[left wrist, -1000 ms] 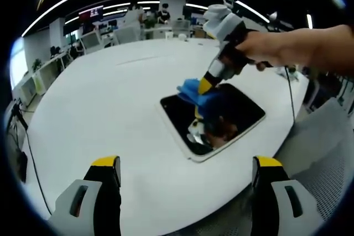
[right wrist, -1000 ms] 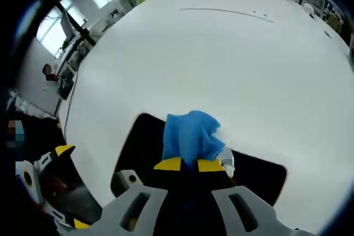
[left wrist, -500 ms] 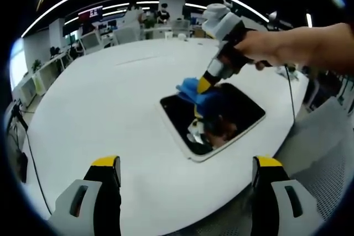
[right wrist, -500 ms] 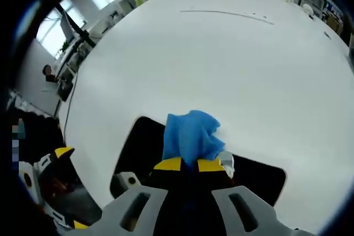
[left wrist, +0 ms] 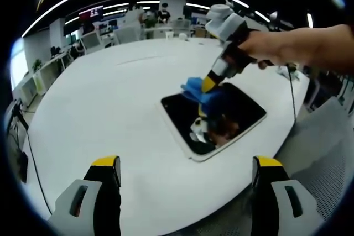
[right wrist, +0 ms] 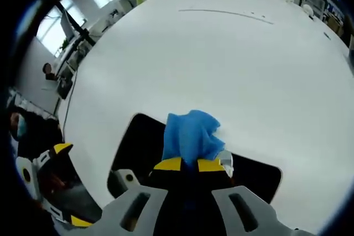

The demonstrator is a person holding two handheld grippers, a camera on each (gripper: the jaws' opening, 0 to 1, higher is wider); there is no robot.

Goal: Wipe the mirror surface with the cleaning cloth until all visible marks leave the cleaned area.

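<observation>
The mirror point(left wrist: 214, 119) lies flat on the white counter point(left wrist: 105, 103), near the edge closest to the person, its dark glass reflecting the room. The right tongs point(left wrist: 209, 83) are clamped on the blue cloth point(left wrist: 198, 88), pressing it onto the mirror's far corner; in the right gripper view the yellow tips sit together with the cloth point(right wrist: 189, 136) bunched ahead of them, half over the glass and half over the counter beyond the mirror's rim. The left tongs point(left wrist: 185, 178) hang back above the near counter edge, jaws spread wide and holding nothing, well apart from the mirror. I cannot make out any marks on the glass from either view, so how much wiping remains is hard to judge. The main risk from here: nothing steadies the mirror, so a firm push could slide or turn it toward the counter edge. The cloth is wadded, so little of it meets the glass, and the hard tips could touch and scratch it. Strokes running off the rim would waste passes and leave the near corners unwiped.
</observation>
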